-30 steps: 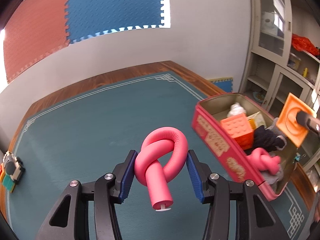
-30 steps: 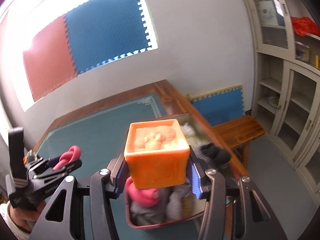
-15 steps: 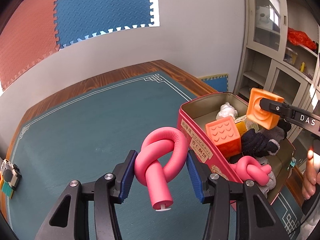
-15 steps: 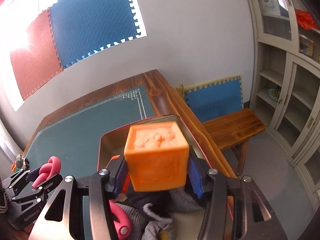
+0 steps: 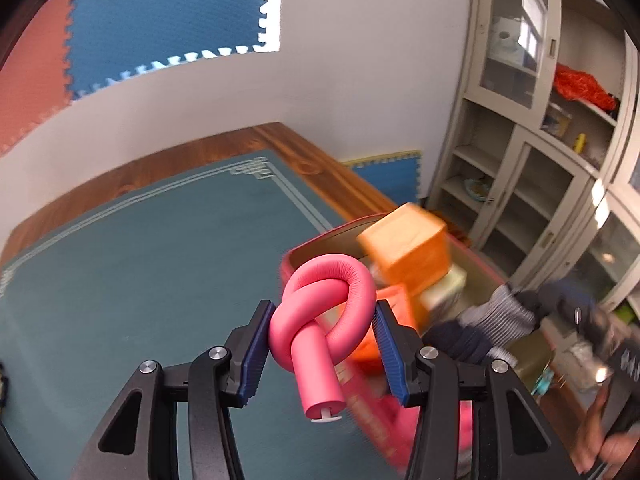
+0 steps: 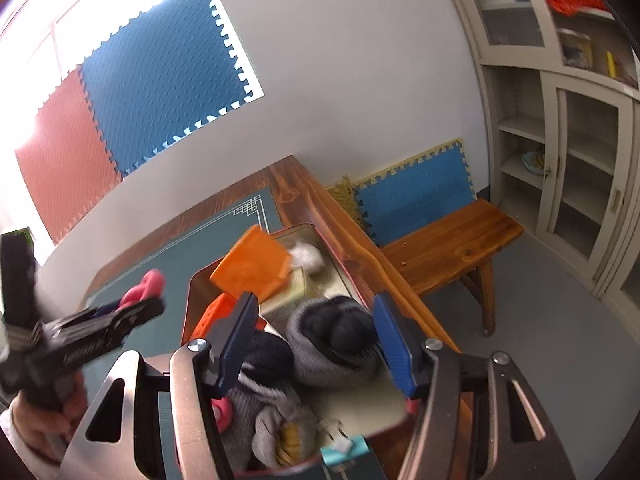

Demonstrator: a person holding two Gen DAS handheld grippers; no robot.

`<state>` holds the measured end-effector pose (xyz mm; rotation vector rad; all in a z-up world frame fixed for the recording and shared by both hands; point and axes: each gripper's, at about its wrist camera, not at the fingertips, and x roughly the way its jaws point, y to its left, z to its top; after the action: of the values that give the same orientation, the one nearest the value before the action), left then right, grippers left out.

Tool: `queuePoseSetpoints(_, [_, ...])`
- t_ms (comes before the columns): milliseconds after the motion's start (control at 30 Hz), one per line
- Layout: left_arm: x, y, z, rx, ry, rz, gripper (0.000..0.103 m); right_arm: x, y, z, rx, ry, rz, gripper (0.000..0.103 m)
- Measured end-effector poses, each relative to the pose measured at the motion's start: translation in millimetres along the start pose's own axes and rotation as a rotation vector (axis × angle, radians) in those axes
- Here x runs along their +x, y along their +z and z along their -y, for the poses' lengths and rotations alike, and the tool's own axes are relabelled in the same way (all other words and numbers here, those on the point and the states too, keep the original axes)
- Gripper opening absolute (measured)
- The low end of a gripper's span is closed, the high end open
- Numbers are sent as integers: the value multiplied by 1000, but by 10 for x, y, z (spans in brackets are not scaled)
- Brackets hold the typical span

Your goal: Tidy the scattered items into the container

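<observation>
My left gripper (image 5: pixel 323 348) is shut on a pink knotted foam tube (image 5: pixel 324 316) and holds it above the green mat, just left of the red tin box (image 5: pixel 368 404). In the right wrist view the left gripper (image 6: pixel 132 308) with the pink tube (image 6: pixel 146 284) sits left of the tin (image 6: pixel 192 292). My right gripper (image 6: pixel 316 344) is open and empty above the tin. The orange cube (image 6: pixel 252 266) lies tilted in the tin's far end; it also shows, blurred, in the left wrist view (image 5: pixel 404 248). Rolled dark socks (image 6: pixel 334 340) fill the tin's middle.
The tin also holds an orange block (image 6: pixel 214 316), a white fluffy item (image 6: pixel 306 256) and grey socks (image 6: pixel 272 424). The green mat (image 5: pixel 140 272) covers a wooden table (image 6: pixel 320 208). A wooden bench (image 6: pixel 452 240) and grey cabinets (image 5: pixel 532 152) stand to the right.
My right gripper has opened and let go of the orange cube, which dropped into the tin. My left gripper with the pink tube has moved closer to the tin.
</observation>
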<state>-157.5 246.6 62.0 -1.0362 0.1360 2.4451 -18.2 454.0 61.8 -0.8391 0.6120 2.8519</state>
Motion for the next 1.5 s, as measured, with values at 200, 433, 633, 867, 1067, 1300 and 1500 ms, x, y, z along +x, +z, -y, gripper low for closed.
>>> queuePoseSetpoints(200, [294, 160, 87, -19, -34, -12, 52, -109, -113, 106, 18, 6, -5, 64])
queuePoseSetpoints(433, [516, 246, 116, -44, -71, -6, 52, -162, -158, 131, 17, 3, 5, 64])
queuePoseSetpoints(633, [517, 244, -1, -74, -93, -1, 79, -151, -183, 85, 13, 12, 6, 64])
queuePoseSetpoints(867, [351, 194, 18, -36, -64, 28, 79, -234, -211, 73, 10, 1, 18, 66])
queuePoseSetpoints(1067, [93, 14, 192, 51, 55, 30, 80, -287, -210, -29, -89, -2, -65, 82])
queuePoseSetpoints(1300, [-206, -283, 237, 4, 135, 4, 102, -380, -261, -171, -252, 42, -214, 86])
queuePoseSetpoints(1500, [-323, -491, 304, -67, 129, -54, 102, -465, -356, -293, -359, 28, -251, 86])
